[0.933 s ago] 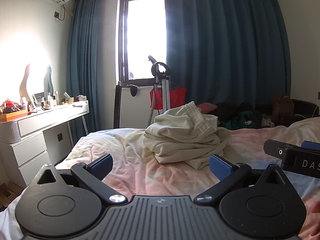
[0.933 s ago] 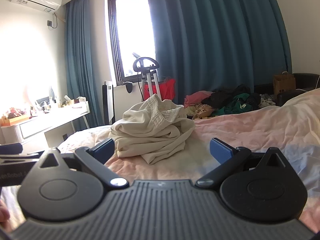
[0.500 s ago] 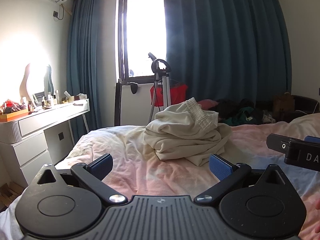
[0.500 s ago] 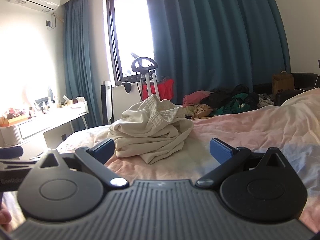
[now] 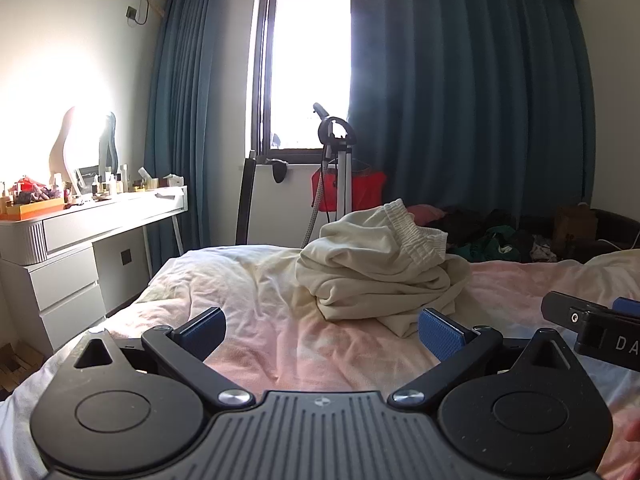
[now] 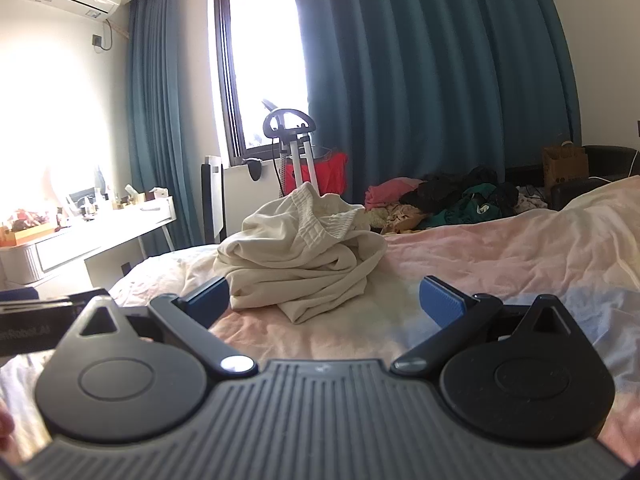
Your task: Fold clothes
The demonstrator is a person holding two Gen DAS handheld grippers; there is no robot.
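Observation:
A crumpled cream garment (image 5: pixel 380 272) with a ribbed waistband lies in a heap on the pink bedsheet (image 5: pixel 280 344); it also shows in the right wrist view (image 6: pixel 300 256). My left gripper (image 5: pixel 322 330) is open and empty, low over the bed, a short way in front of the heap. My right gripper (image 6: pixel 325 304) is open and empty, its left blue pad (image 6: pixel 210 300) close to the heap's near edge. The right gripper's body shows at the right edge of the left wrist view (image 5: pixel 592 328).
A white dressing table (image 5: pixel 80 232) with bottles stands left of the bed. A garment steamer (image 5: pixel 338 168) and a red bag (image 5: pixel 360 192) stand by the window. A pile of dark and pink clothes (image 6: pixel 452 200) lies beyond the bed. Blue curtains (image 5: pixel 460 100) hang behind.
Both grippers have tilted slightly, so the heap sits a little lower and the view shifts. The garment has not moved and both grippers stay open.

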